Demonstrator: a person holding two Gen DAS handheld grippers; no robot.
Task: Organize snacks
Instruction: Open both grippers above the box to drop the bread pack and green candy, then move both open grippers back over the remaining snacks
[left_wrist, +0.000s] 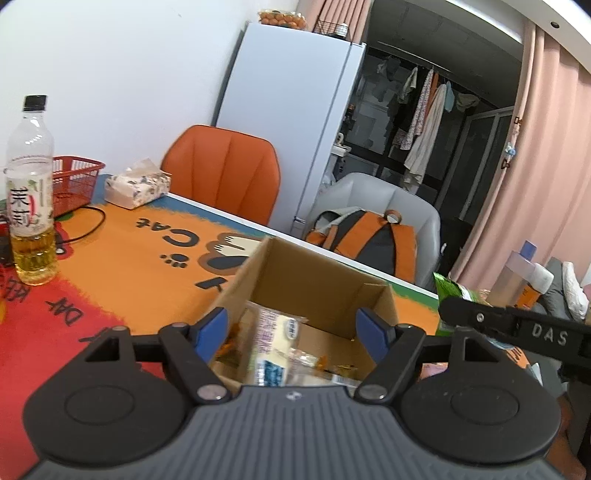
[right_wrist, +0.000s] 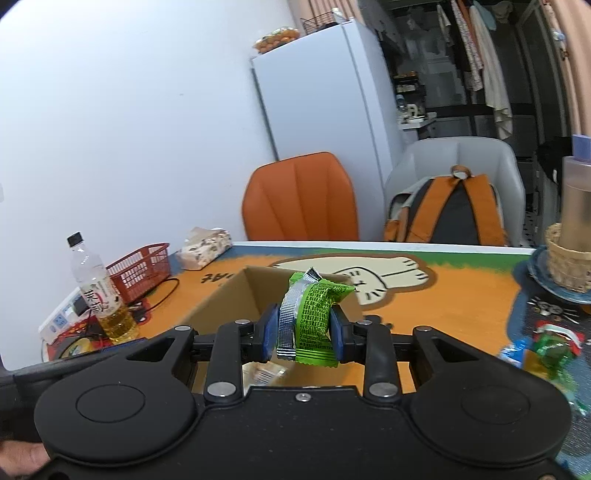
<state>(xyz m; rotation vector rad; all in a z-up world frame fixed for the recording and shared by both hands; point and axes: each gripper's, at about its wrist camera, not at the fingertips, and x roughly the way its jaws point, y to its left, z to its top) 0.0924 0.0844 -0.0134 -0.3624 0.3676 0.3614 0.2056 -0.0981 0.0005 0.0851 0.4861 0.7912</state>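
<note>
The counter (right_wrist: 461, 295) mat is orange with a cream cat, green edge and black paw prints. The box (left_wrist: 314, 280) is plain brown, the wrapper (right_wrist: 314, 317) lime green with silver, the basket (right_wrist: 142, 271) red.

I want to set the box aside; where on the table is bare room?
Bare orange mat lies right of the cardboard box, toward the wicker holder. Crowded: loose snacks at near right, bottle and red basket at left.
</note>
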